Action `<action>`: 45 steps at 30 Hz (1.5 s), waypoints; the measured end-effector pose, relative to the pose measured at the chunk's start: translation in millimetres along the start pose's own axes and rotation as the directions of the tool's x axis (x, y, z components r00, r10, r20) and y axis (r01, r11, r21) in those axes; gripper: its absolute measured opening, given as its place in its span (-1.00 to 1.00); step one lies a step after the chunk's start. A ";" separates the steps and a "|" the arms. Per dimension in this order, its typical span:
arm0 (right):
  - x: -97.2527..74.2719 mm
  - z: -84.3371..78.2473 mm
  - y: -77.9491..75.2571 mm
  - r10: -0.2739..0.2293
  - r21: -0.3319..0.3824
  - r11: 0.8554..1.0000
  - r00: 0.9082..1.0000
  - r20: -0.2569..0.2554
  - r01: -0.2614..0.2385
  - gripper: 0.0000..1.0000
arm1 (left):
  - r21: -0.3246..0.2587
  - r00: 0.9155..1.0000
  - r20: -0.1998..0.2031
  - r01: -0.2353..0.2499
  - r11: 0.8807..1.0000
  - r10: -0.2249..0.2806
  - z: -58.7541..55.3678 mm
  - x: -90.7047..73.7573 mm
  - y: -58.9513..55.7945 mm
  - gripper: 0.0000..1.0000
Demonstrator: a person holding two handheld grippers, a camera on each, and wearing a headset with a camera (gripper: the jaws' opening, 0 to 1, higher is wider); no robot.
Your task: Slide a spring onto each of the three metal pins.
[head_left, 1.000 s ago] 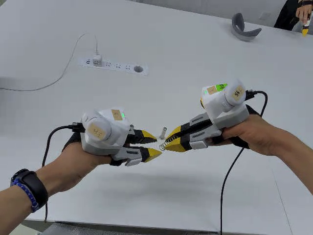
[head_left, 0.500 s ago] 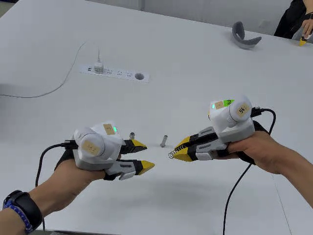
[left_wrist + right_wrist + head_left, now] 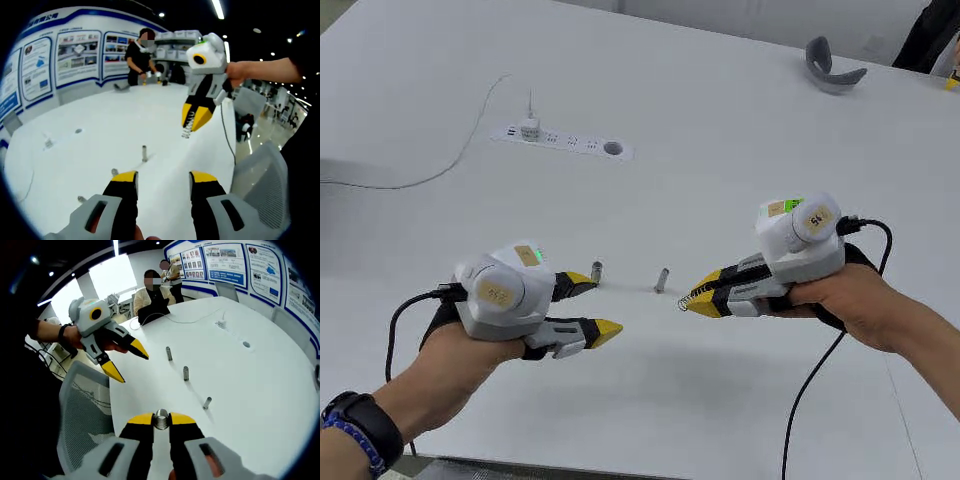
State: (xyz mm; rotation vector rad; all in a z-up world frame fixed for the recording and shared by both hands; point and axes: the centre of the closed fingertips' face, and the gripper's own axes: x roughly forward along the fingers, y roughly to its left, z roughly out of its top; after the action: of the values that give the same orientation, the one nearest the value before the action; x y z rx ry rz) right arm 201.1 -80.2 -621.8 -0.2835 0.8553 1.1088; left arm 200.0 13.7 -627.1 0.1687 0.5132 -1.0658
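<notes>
Nearest to us, the left gripper (image 3: 601, 305) hangs just above the white bench (image 3: 720, 150), short of and left of the bare, short metal pin (image 3: 662, 280). Its yellow-tipped jaws are spread wide with nothing between them. The pin stands upright on the bench and serves as our landmark.

Just right of that pin, at about the same depth, the right gripper (image 3: 703, 298) has its jaws closed narrow around a small coiled steel spring (image 3: 690, 298). The spring's free end sticks out of the tips toward the pin. It is near the pin but apart from it, and is held above the bench. In the right gripper view we look straight down the spring's open end, pinched between the two yellow tips.

To the left of the bare pin, a second metal pin (image 3: 597, 271) stands just beyond the left gripper's upper jaw. In the right gripper view this one and a third pin (image 3: 169, 353) farther along the row both look ribbed, as if coils sit around them, while the bare pin looks smooth.

Well beyond the pin and to its left, a white power strip (image 3: 565, 143) lies flat with a white plug in it, and a thin white cable (image 3: 460, 155) trails off to the left. Farthest from the pin, toward the far right, a grey curved plastic piece (image 3: 832, 67) rests on the bench.
</notes>
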 end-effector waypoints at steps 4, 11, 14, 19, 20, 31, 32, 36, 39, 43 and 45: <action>1.5 -3.0 -3.8 -0.011 0.013 1.000 1.000 -0.003 0.011 -0.75 | -0.032 1.000 0.000 -0.020 0.999 0.020 -2.7 -2.6 6.3 -0.09; 5.3 -12.4 -11.9 -0.021 0.032 0.999 1.000 -0.015 0.021 -0.75 | -0.052 0.998 -0.014 -0.056 0.997 0.055 -14.5 -6.4 18.1 0.00; 6.5 -17.5 -16.7 -0.032 0.043 0.998 0.999 -0.026 0.033 -0.75 | -0.064 0.997 -0.023 -0.072 0.995 0.070 -20.4 -8.2 22.4 0.04; 8.3 -21.0 -25.1 -0.053 0.059 0.997 0.998 -0.038 0.055 -0.75 | -0.090 0.995 -0.039 -0.097 0.991 0.094 -31.7 -10.4 30.9 0.09; 8.6 -21.3 -26.7 -0.056 0.059 0.997 0.998 -0.040 0.058 -0.75 | -0.093 0.994 -0.040 -0.101 0.991 0.098 -31.7 -11.0 31.3 0.10; 18.3 -14.8 -47.8 -0.084 0.051 0.995 0.995 -0.062 0.087 -0.75 | -0.135 0.988 -0.052 -0.150 0.979 0.144 -44.0 -15.3 45.5 0.22; 19.2 -14.2 -48.2 -0.084 0.047 0.995 0.994 -0.064 0.087 -0.75 | -0.138 0.988 -0.052 -0.152 0.979 0.147 -44.4 -15.7 46.4 0.23; 23.5 -10.0 -48.4 -0.082 0.027 0.996 0.994 -0.075 0.084 -0.75 | -0.157 0.985 -0.049 -0.171 0.973 0.165 -43.8 -20.8 49.5 0.27; 26.9 -8.1 -49.9 -0.080 0.018 0.996 0.993 -0.083 0.082 -0.75 | -0.171 0.982 -0.044 -0.188 0.967 0.183 -43.1 -26.2 51.7 0.29; 31.7 -6.0 -54.4 -0.081 0.009 0.997 0.992 -0.094 0.082 -0.75 | -0.179 0.980 -0.050 -0.200 0.963 0.194 -45.4 -31.2 52.3 0.32; 33.8 -5.2 -57.5 -0.082 0.009 0.996 0.992 -0.097 0.084 -0.75 | -0.181 0.979 -0.056 -0.205 0.962 0.198 -47.5 -33.3 53.1 0.33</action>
State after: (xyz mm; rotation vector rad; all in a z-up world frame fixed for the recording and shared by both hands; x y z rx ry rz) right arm 254.6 -86.7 -661.4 -0.3607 0.9278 1.0181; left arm 218.2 83.4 -658.4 0.0738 0.6128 -0.8120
